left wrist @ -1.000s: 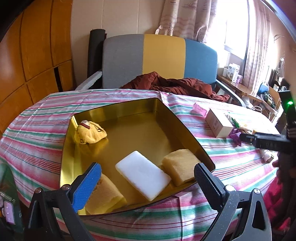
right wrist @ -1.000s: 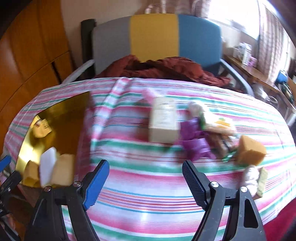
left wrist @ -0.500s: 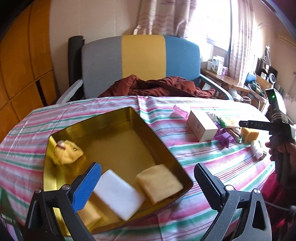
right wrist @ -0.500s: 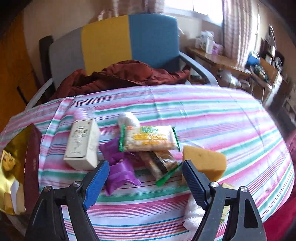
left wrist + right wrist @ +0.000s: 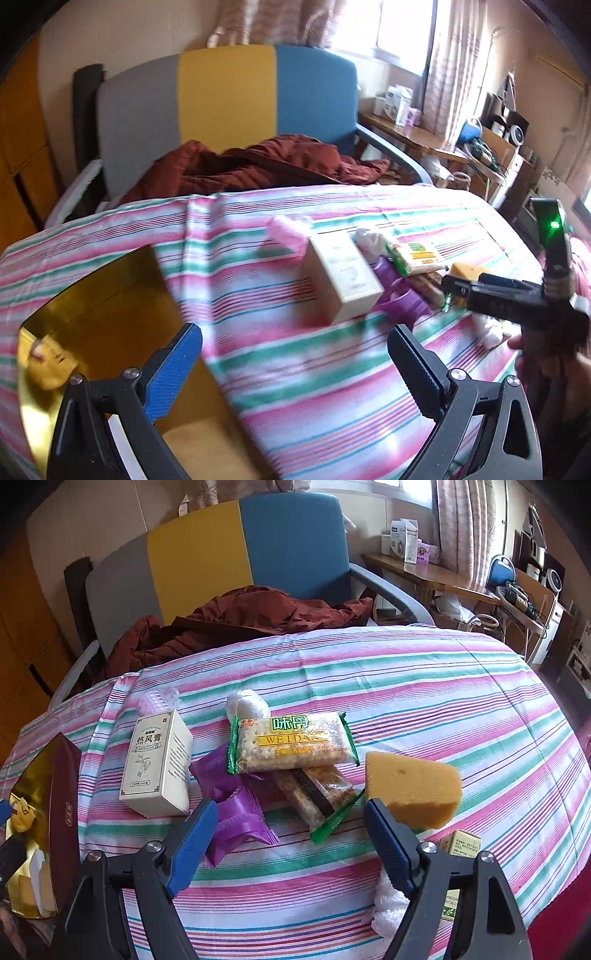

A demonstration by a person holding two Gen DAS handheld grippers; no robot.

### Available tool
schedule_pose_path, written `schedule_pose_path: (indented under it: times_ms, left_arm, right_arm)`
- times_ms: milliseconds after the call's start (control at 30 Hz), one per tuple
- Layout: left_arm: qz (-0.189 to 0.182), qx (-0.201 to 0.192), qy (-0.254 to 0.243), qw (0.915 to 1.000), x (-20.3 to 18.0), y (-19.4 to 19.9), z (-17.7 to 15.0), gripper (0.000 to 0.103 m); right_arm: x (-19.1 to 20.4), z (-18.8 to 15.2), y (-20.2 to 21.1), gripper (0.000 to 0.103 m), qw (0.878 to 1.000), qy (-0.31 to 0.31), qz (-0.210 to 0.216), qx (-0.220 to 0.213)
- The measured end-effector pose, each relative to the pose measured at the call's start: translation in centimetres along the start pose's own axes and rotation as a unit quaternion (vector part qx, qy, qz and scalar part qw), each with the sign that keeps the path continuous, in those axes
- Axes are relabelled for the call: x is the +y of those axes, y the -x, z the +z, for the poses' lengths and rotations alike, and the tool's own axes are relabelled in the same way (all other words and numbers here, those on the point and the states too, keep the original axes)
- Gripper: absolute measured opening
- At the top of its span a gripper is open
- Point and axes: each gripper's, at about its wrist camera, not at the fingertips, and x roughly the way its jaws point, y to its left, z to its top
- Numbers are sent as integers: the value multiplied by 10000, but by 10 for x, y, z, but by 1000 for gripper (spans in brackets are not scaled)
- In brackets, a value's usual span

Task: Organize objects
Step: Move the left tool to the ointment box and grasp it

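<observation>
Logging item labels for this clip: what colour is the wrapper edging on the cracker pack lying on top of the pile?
Green edging on the cracker pack, clearest in the right wrist view.

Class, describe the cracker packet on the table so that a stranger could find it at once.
Start at the striped pink, green and white tablecloth and find the heap of snacks near its middle. The clear green-edged cracker packet lies on top, between the cream upright carton and the orange sponge wedge. It alone shows pale square crackers.

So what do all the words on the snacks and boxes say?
"味丹" and "WEIDAN": cracker packet.
"热风膏": white box; its smaller print is too small.
Small yellow-green box: print too small.
Dark red box side: mark unreadable.
</observation>
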Motion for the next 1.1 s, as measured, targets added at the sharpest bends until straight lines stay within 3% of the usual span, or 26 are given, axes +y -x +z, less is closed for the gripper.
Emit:
schedule_pose_path:
  times_ms: [233,633,667,733,867,1100]
  left_arm:
    - [-177,424,235,9987,-17,-60,31,101]
    - [159,896,89,9958,-38,-146,53,99]
    - [189,984,66,9949,-38,-153,51,94]
    - [19,1121,166,9936,-35,-159,45,53]
    - [-148,1025,290,9942,-26,-148,36,52]
    - [-390,538,532,9964,0,-82,22,52]
  right_arm:
    - [-10,2,-1,83,9996,-258,140,61]
    - [-19,3,-5,83,9977,-534,371,181]
    - [-20,3,-5,83,9976,-539,380,195]
    - [-20,3,-5,83,9976,-546,371,199]
    - [-20,2,-5,83,9977,-552,340,182]
    - [-7,0,-7,83,9987,-267,373,239]
